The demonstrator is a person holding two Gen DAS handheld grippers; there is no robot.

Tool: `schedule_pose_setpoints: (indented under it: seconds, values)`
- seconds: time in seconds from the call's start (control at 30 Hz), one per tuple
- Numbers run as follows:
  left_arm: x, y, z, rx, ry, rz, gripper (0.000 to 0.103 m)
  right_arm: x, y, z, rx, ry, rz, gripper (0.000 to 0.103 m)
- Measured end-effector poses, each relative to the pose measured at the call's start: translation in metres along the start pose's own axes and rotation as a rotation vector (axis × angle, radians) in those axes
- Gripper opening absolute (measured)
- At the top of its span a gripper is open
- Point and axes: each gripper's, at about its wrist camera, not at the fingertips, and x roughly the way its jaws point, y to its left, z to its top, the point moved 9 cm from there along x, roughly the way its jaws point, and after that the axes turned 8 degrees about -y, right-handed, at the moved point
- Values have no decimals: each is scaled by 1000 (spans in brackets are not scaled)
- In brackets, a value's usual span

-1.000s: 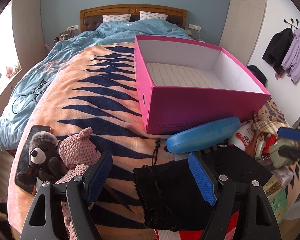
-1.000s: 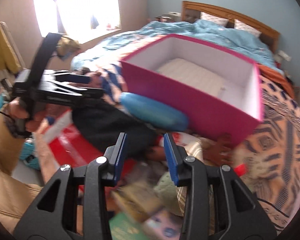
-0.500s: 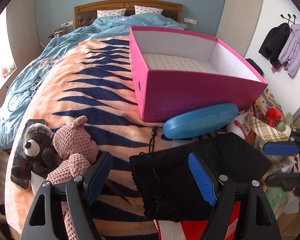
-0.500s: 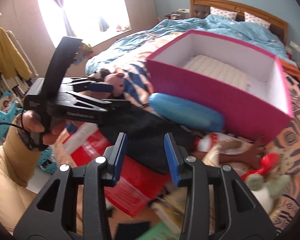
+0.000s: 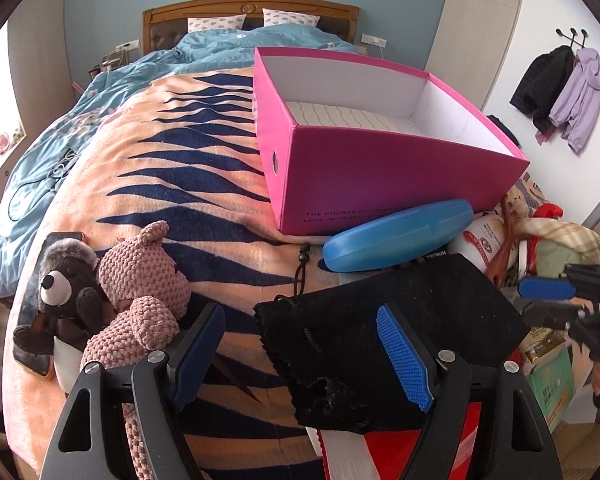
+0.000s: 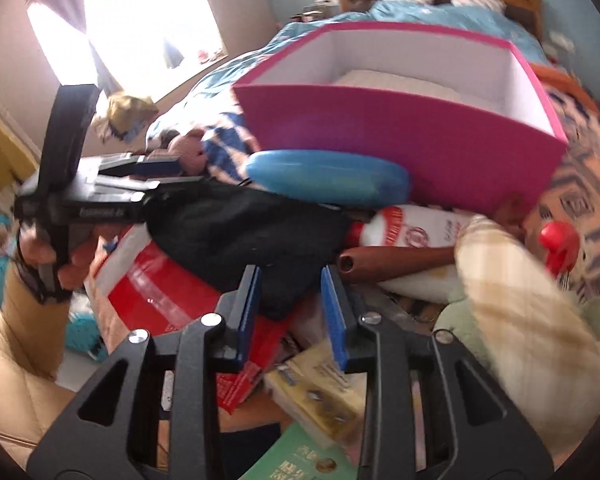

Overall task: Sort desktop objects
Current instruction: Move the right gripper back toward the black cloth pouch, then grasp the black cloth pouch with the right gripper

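Since a sec ago the right gripper [image 6: 290,312] has dipped toward the black pouch [image 6: 244,232]; jaws closing, nothing pinched yet. Left gripper [image 5: 300,352] jaws wide apart, empty. Pink box [image 5: 380,184] at 12 o'clock reads "THE COURSE OF TRUE LOVE…"; blue case [image 5: 396,236] touching its front. "TECSUN" tag beneath.

We see the box [image 5: 380,176] standing on the bed [image 5: 148,168], with the oblong case [image 5: 396,236] lying against its near wall. Nearer than the case lies the cloth pouch [image 5: 380,344], resting on a flat packet [image 6: 164,292]. Two plush toys [image 5: 112,300] lie left of the pouch.
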Motion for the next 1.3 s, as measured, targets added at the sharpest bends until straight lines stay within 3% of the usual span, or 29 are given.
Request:
schedule_pose_setpoints:
  seconds: [0.23,0.43,0.57,0.67,0.9,1.0,1.3]
  values:
    - [3,-1,-5,0,39,-12,80,26,5,-5,42,74,27,42]
    - [6,-2,-12,-8,82,-40,80,31,-3,0,142,65,69,44]
    - [8,-3,-14,-15,96,-57,78,34,1,4,136,55,83,45]
    - [7,-4,-16,-23,103,-77,70,35,8,6,105,44,102,45]
    - [8,0,-18,-51,120,-77,70,40,14,10,50,27,90,28]
    - [6,6,-19,-74,128,-76,70,38,17,12,1,8,86,12]
    - [1,8,-25,-135,158,-141,69,23,48,29,-126,-114,132,6]
